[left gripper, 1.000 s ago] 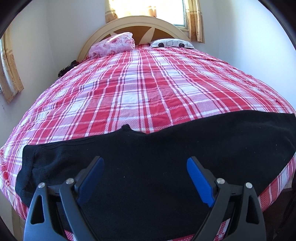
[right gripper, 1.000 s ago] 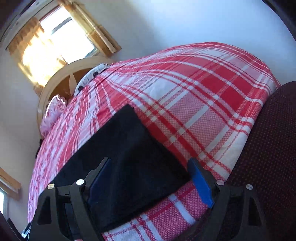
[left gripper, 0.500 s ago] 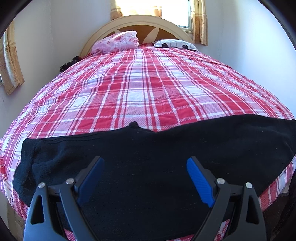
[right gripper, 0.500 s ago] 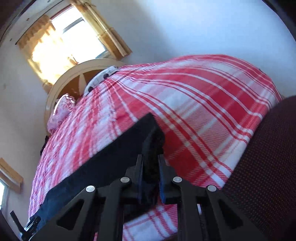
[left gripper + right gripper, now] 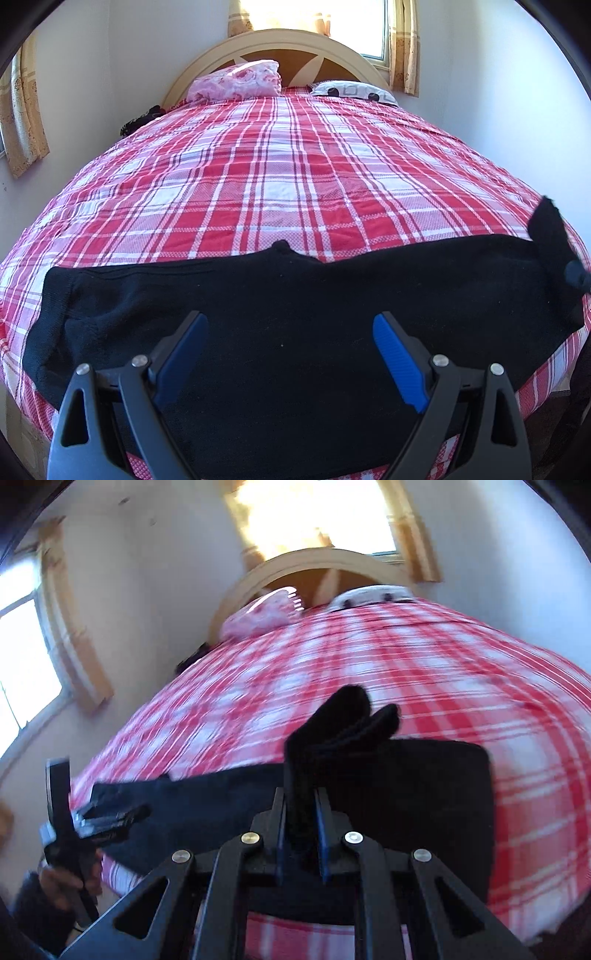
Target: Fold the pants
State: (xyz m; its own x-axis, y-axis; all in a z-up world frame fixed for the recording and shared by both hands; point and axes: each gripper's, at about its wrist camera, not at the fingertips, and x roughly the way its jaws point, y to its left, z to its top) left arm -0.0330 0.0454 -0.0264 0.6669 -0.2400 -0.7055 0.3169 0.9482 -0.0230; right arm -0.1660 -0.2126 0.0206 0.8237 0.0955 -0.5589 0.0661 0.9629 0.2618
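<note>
Window (image 5: 310, 22) glare, right view seemingly motion-blurred

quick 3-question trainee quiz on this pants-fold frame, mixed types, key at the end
1. True or false: the left gripper is clamped on the black pants.
2. Multiple choice: what does the right gripper hold? A) the pink floral pillow B) a lifted end of the pants C) nothing
3. Short answer: what do the pants lie on?

Key:
1. False. Its jaws stand wide open above the fabric.
2. B. Its jaws are shut on a raised fold of black cloth at the right end.
3. The red plaid bedspread, across the foot of the bed.
</note>
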